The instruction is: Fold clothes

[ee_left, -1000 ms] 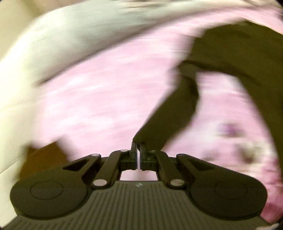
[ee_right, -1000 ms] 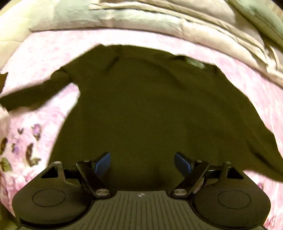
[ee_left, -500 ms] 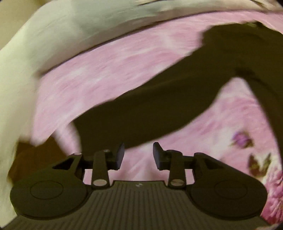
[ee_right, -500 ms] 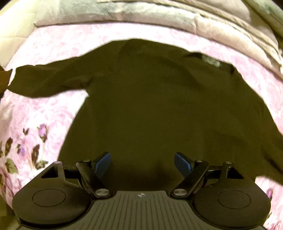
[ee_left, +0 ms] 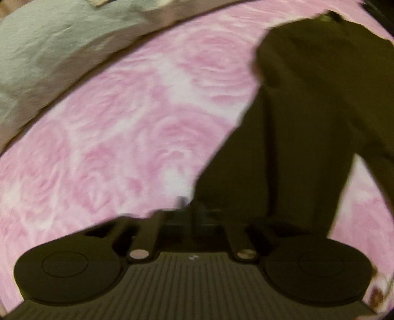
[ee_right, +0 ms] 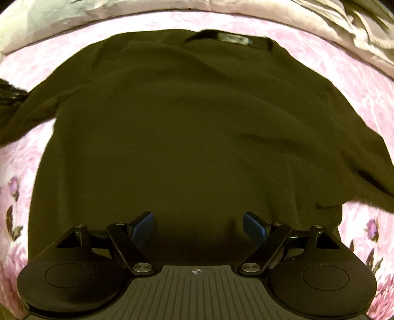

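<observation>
A dark olive long-sleeved shirt [ee_right: 192, 128] lies spread on a pink rose-print bedsheet [ee_left: 110, 135], its collar label [ee_right: 234, 38] at the far side. In the left wrist view one sleeve [ee_left: 283, 160] runs from the shoulder down to my left gripper [ee_left: 194, 211]. That gripper is shut at the sleeve's end, and blur hides the pinch itself. My right gripper [ee_right: 198, 227] hangs open over the lower middle of the shirt's body, with nothing between its blue pads [ee_right: 144, 227]. The other sleeve [ee_right: 369, 167] trails off to the right.
A rumpled grey-beige quilt [ee_left: 49, 49] is heaped along the far side of the bed, and is seen again as the quilt [ee_right: 320, 14] behind the collar. Bare pink sheet lies to the left of the shirt. Purple flower prints [ee_right: 13, 189] mark the sheet near its front.
The left gripper opened and dropped the sleeve, then came down and shut again at its end. The sleeve now slants toward the hem. The right gripper sank a little closer, still open.
</observation>
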Action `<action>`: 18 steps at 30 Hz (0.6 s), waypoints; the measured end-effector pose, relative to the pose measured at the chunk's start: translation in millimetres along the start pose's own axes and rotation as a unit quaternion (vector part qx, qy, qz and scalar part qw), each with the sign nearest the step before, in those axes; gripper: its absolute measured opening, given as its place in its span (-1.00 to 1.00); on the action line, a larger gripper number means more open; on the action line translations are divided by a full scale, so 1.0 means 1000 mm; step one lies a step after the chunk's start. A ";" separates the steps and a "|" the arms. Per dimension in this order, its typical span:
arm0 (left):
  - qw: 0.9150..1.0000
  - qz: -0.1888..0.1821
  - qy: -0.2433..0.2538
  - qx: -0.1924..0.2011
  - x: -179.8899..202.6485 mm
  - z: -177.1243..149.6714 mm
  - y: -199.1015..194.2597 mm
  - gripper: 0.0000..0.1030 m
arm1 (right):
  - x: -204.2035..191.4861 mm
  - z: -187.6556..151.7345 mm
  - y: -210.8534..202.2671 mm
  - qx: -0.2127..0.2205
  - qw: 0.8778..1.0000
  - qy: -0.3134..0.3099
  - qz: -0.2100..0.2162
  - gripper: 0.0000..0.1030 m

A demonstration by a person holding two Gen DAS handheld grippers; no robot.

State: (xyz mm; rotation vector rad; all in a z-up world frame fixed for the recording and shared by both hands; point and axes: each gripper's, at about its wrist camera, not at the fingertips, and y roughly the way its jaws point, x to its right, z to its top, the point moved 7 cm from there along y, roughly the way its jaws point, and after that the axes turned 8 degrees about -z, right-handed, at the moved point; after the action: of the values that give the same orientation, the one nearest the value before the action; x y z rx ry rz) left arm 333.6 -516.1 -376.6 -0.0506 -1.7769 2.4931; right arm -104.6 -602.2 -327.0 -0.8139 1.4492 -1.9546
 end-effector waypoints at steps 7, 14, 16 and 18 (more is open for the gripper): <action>0.978 0.126 -0.159 0.045 -0.082 -0.019 -0.045 -0.98 | -0.015 0.018 0.003 0.006 1.000 -0.008 0.015 0.60; 0.976 0.111 -0.176 0.070 -0.054 -0.031 -0.065 -0.75 | -0.018 0.021 0.014 0.003 1.000 -0.013 0.021 0.60; 0.982 0.084 -0.160 0.064 -0.024 -0.032 -0.060 -0.62 | -0.011 0.018 0.020 0.003 1.000 -0.003 0.020 0.60; 0.987 0.061 -0.141 0.042 0.008 -0.039 -0.048 -0.58 | 0.002 0.007 0.031 -0.008 0.999 0.022 0.023 0.60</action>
State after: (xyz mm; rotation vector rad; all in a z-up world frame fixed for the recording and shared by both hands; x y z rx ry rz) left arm 330.8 -463.2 -343.5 0.2155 -1.8137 2.7777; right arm -97.8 -615.4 -354.8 -0.7421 1.4969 -1.9398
